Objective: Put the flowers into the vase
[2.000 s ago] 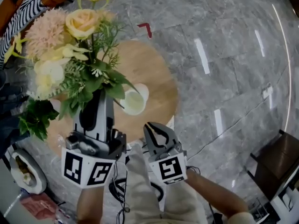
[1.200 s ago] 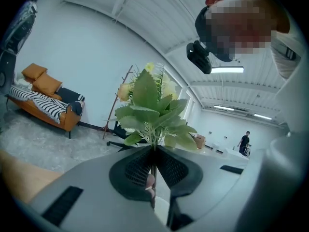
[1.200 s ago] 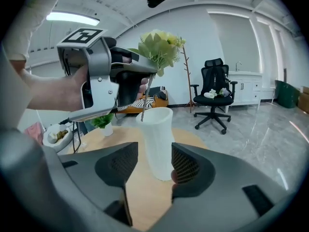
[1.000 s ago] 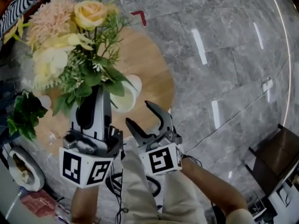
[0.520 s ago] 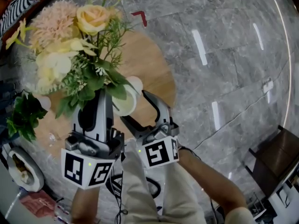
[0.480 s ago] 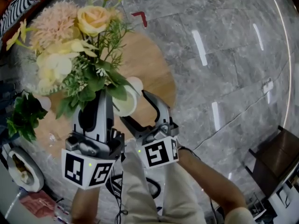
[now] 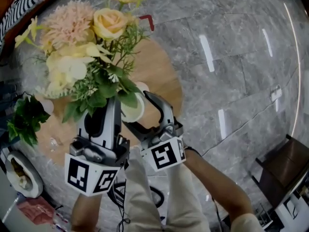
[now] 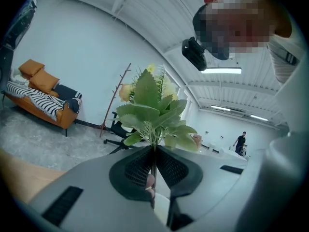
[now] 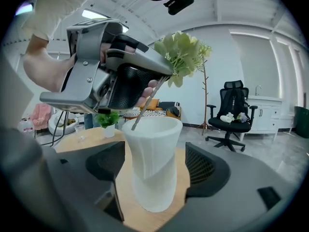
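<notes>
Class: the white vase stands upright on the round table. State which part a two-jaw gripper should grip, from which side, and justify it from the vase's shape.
Grip the vase around its narrower lower body, coming in level from the side. It stands upright and flares toward the rim, so jaws probably seat best below the flare. A stem hangs over the mouth, so the top is blocked.

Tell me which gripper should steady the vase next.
Probably the right gripper: its opening jaws flank the white vase without pressing it, while the left gripper is shut on the flowers, stem tip at the vase's mouth.
</notes>
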A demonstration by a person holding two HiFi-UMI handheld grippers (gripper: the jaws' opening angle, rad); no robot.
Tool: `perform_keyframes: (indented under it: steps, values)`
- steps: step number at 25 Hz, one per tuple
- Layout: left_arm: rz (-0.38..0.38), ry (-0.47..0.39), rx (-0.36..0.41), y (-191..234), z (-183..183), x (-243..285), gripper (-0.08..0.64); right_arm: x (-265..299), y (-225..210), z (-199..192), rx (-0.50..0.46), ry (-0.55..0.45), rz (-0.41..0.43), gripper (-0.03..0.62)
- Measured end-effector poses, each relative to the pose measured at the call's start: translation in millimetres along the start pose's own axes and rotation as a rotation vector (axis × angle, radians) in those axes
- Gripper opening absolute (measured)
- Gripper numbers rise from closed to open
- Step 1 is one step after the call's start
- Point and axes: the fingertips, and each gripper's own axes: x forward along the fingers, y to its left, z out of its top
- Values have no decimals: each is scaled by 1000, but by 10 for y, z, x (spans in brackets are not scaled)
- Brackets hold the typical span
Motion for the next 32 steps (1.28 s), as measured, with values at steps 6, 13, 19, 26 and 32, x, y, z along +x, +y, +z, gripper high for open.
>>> perform_keyframes:
  steps: [6,13,19,26,32]
  values:
    - [6,-1,0,10,-31,-15,34,61,30,-8,-10,4,51,371]
    - [5,-5,-2,4,-32,-6,34,112,31,21,-5,-3,68,328]
    - [18,-25,-15,16,-56,-15,34,106,41,11,-14,1,69,325]
    - [38,-13,5,46,-180,-53,34,114,42,24,-17,3,69,325]
    - [42,26,36,4,-286,-144,34,109,-18,20,-20,7,76,325]
